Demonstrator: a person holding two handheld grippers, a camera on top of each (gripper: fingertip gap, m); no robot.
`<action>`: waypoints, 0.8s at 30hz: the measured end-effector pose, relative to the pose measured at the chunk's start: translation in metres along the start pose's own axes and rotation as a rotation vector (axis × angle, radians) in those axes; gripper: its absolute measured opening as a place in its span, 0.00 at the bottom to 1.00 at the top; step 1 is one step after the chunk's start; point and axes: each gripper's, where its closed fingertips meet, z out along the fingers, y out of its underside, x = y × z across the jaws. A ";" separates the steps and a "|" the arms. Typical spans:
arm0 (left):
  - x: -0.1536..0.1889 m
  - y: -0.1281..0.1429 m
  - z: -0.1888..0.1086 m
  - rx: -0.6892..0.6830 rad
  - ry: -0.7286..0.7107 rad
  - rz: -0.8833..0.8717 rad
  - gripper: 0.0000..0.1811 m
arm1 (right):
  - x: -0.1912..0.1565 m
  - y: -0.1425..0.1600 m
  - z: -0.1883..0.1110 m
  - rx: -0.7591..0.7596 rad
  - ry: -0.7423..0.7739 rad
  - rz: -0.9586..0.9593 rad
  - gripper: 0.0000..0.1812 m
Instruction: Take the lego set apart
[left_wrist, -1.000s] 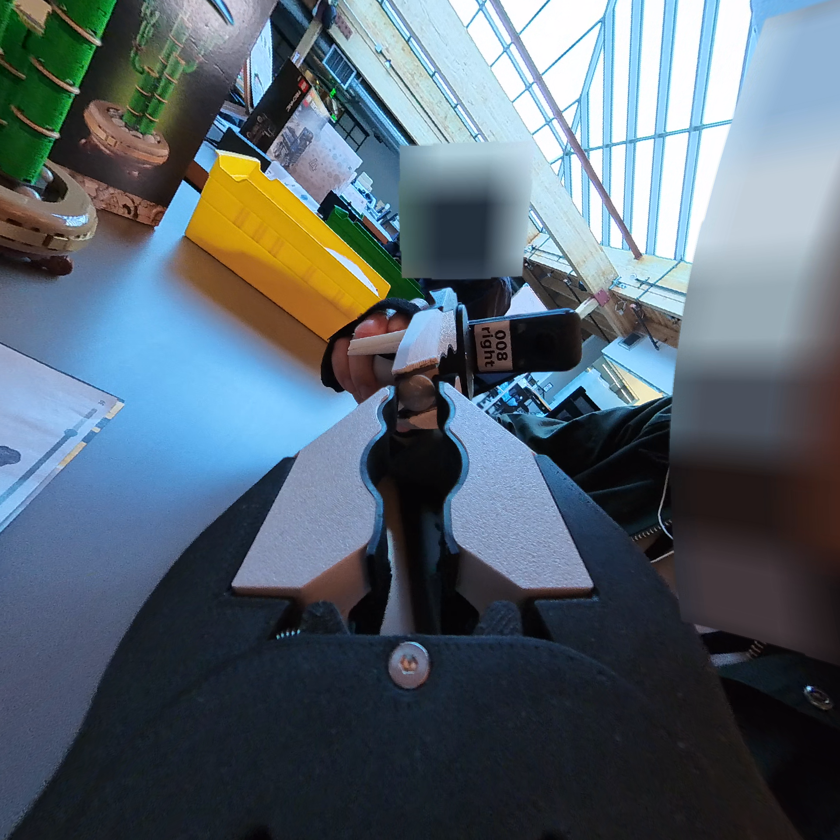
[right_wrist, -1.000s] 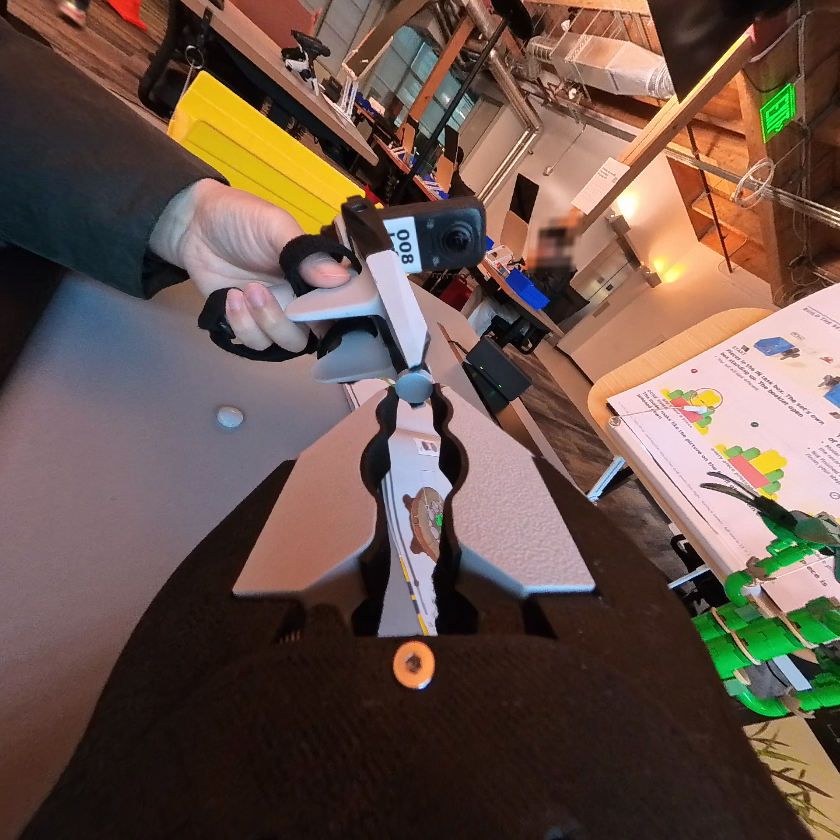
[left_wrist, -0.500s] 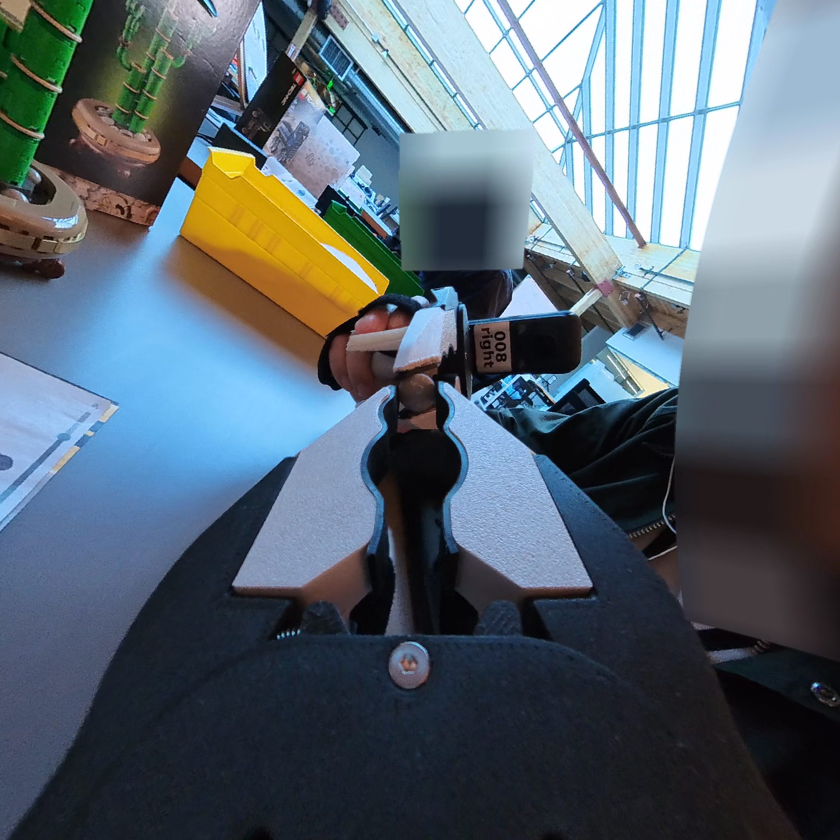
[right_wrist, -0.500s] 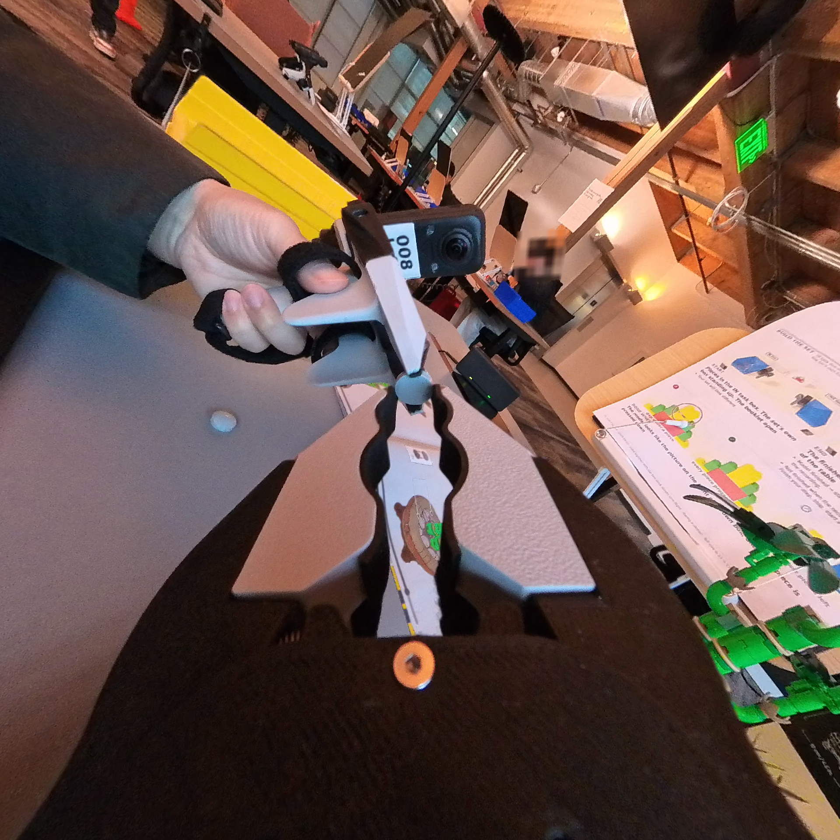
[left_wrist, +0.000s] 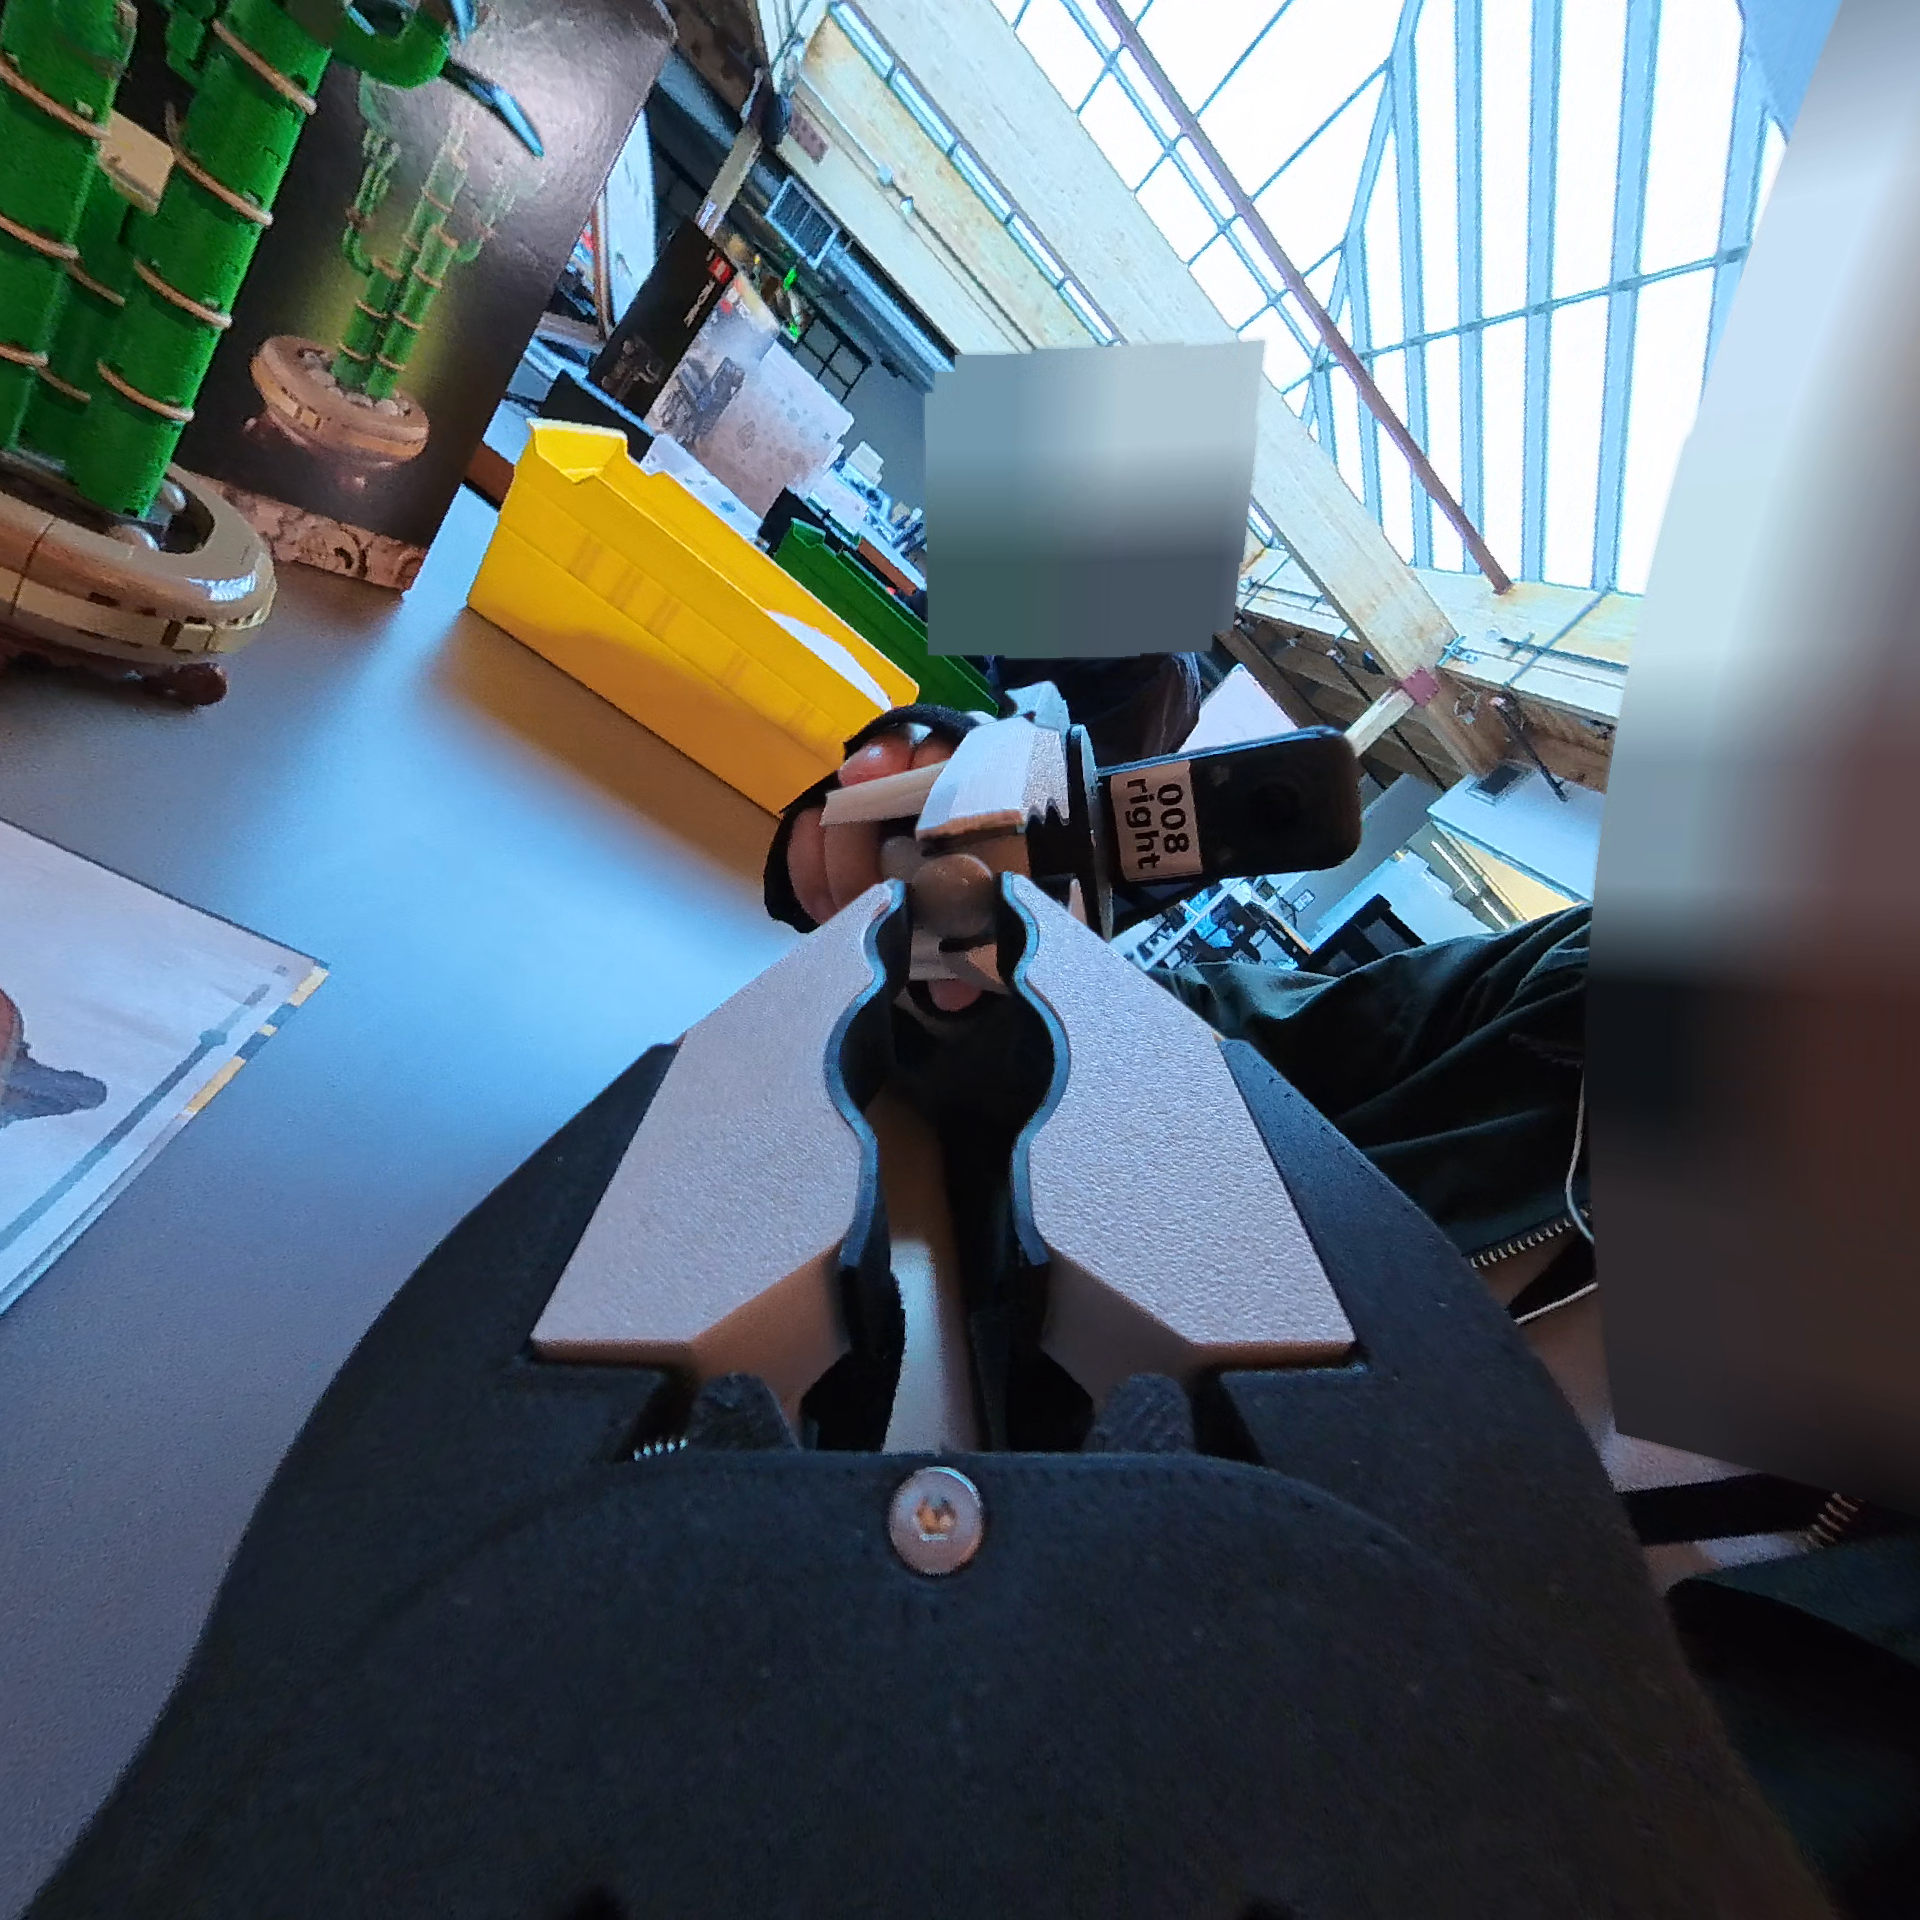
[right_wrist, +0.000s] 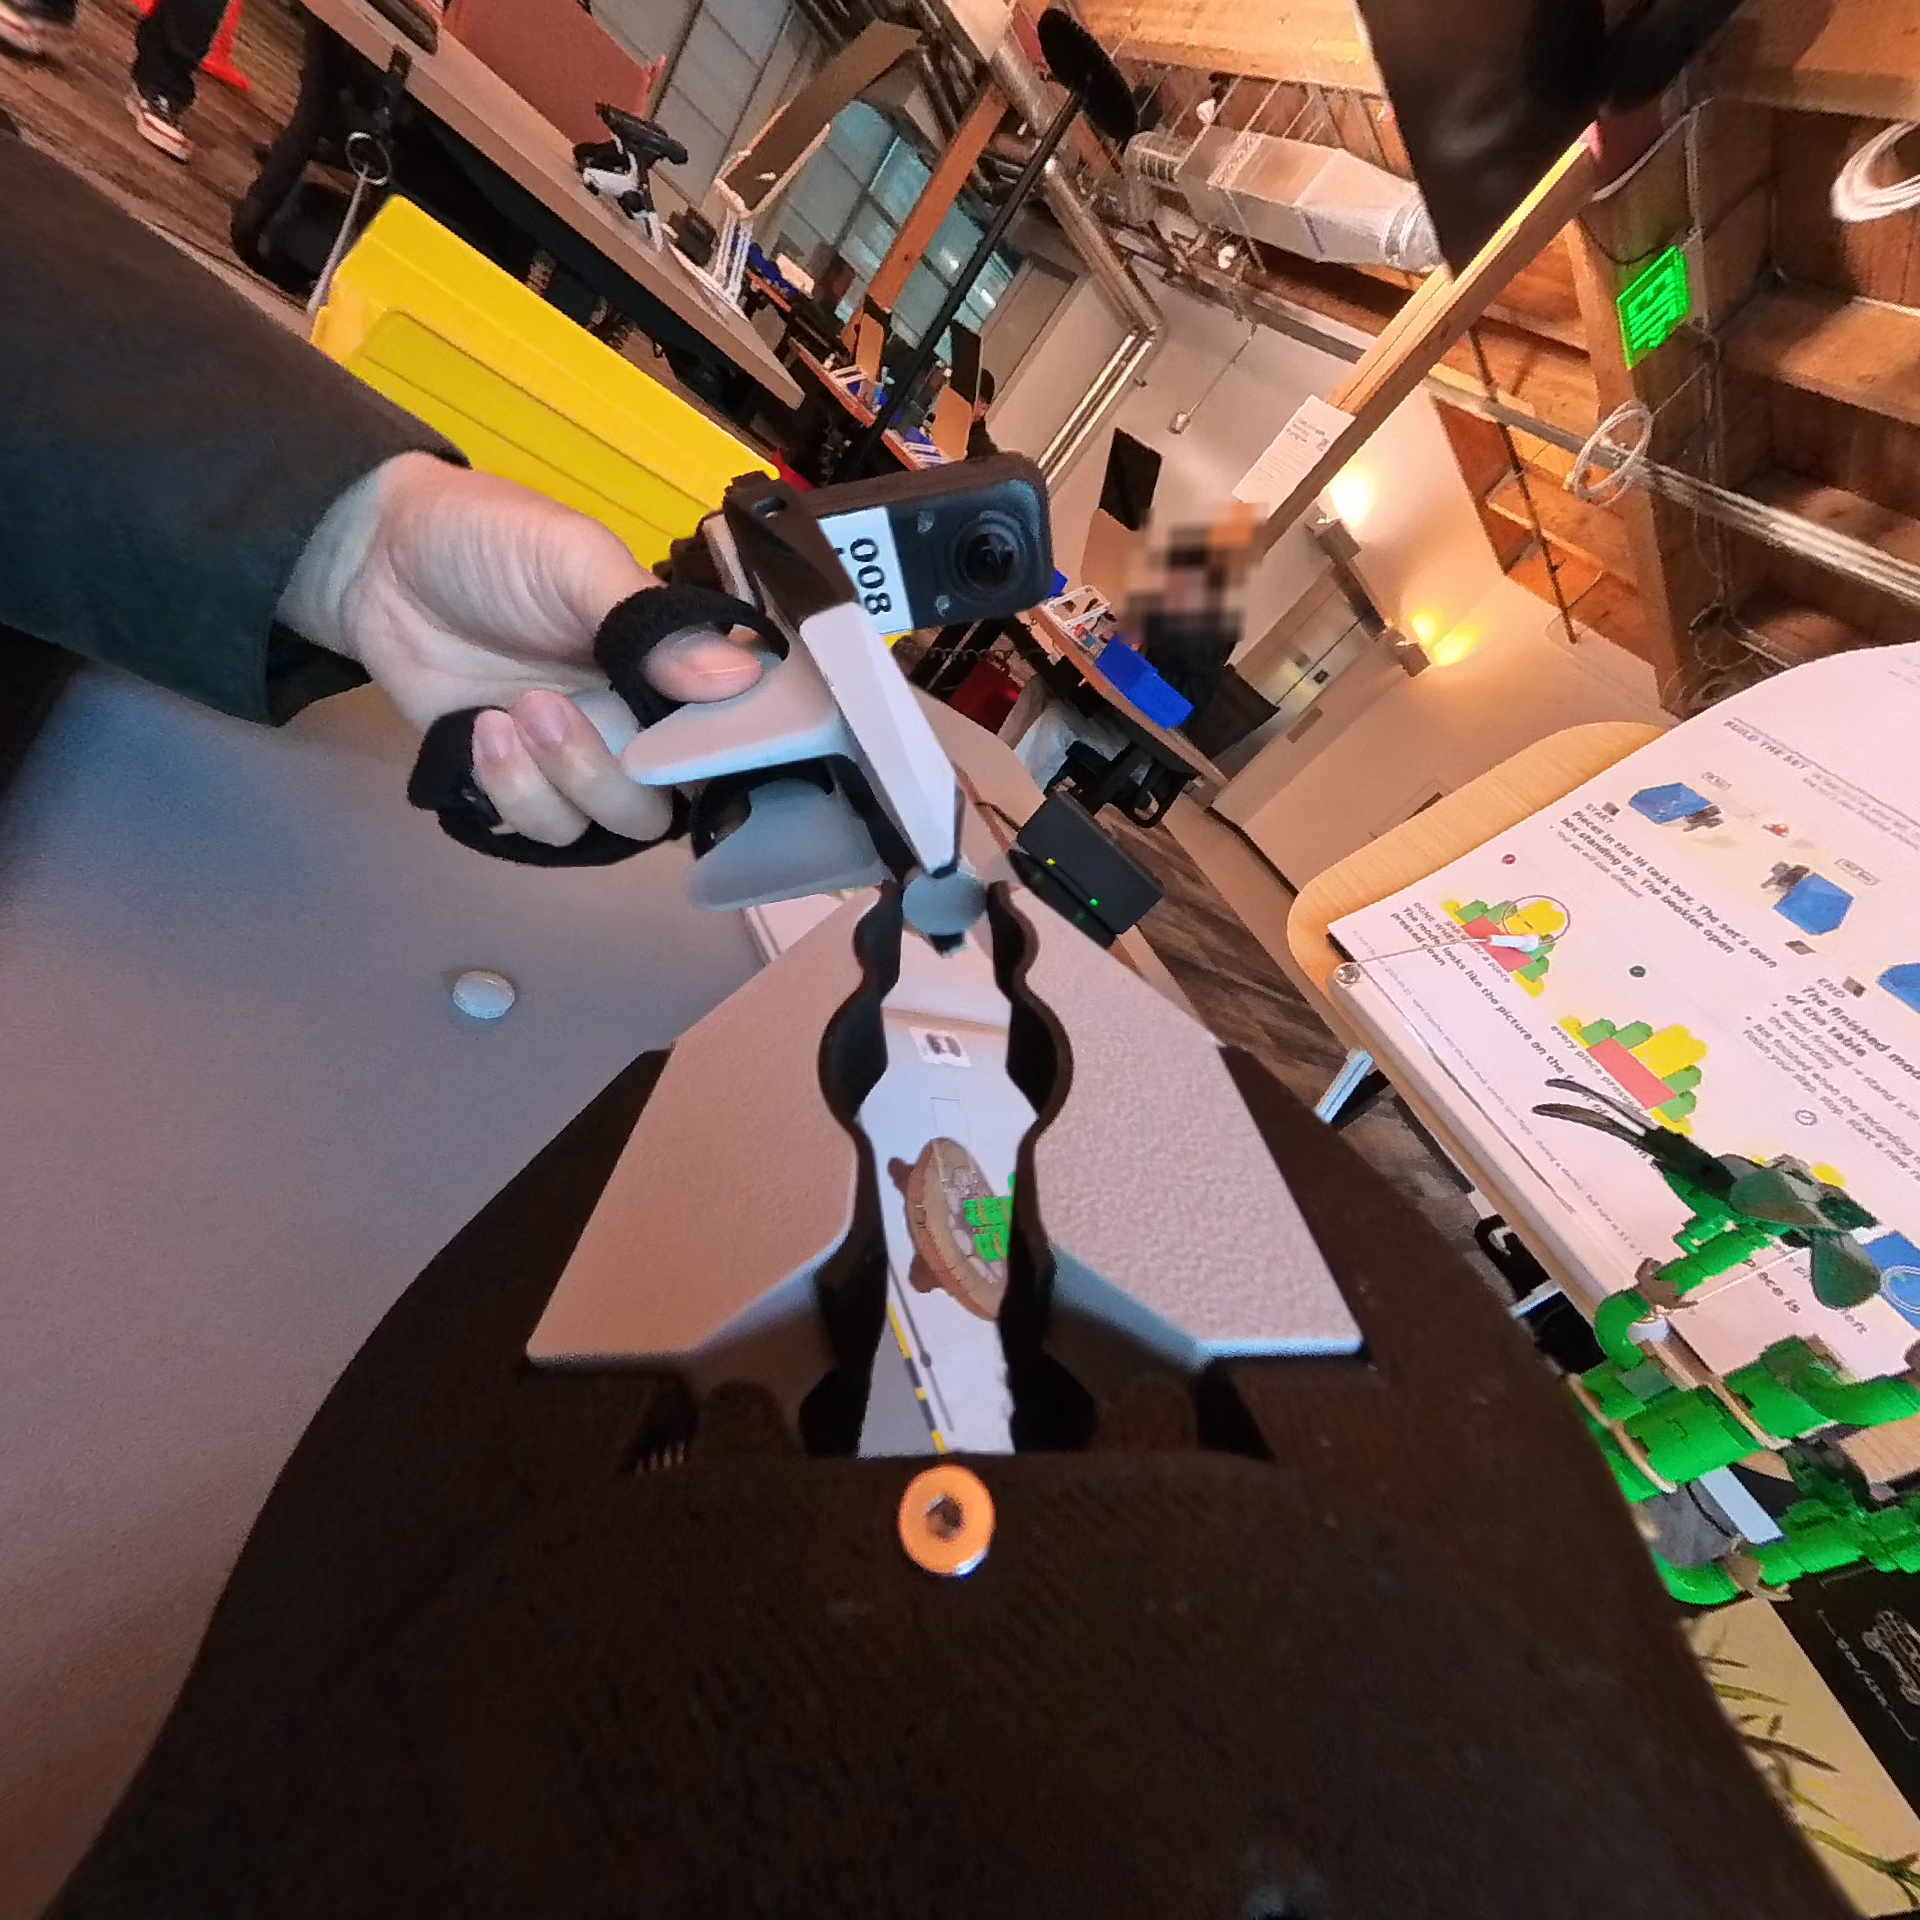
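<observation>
Leftmost, the green lego set (left_wrist: 114, 260) stands on the table (left_wrist: 436, 831). Strapped into its handle, the left hand (right_wrist: 499, 644) points the left tongs (left_wrist: 951, 909) at the right tongs (right_wrist: 940, 904), tip to tip. Each is narrowed onto one grey stud (left_wrist: 951, 888). A white label (right_wrist: 868, 577) marks the camera (right_wrist: 966, 551).

Handheld tongs, grey and black

Each tongs (left_wrist: 945, 935) (right_wrist: 940, 935) had pale grey wavy-edged fingers (left_wrist: 727, 1174) in a black textured body with one silver screw (left_wrist: 935, 1520). Behind the far tongs, a dark sleeve (right_wrist: 156, 499) and black finger straps (right_wrist: 665, 623) showed.
</observation>
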 end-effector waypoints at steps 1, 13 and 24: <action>0.002 -0.001 0.000 0.009 0.007 0.015 0.07 | 0.002 -0.002 -0.001 0.009 0.016 -0.006 0.10; 0.024 -0.001 0.003 0.000 0.013 0.311 0.07 | -0.001 -0.022 -0.008 0.097 0.024 -0.073 0.08; 0.023 -0.002 0.004 -0.001 0.020 0.258 0.07 | 0.000 -0.019 -0.007 0.066 -0.004 -0.024 0.08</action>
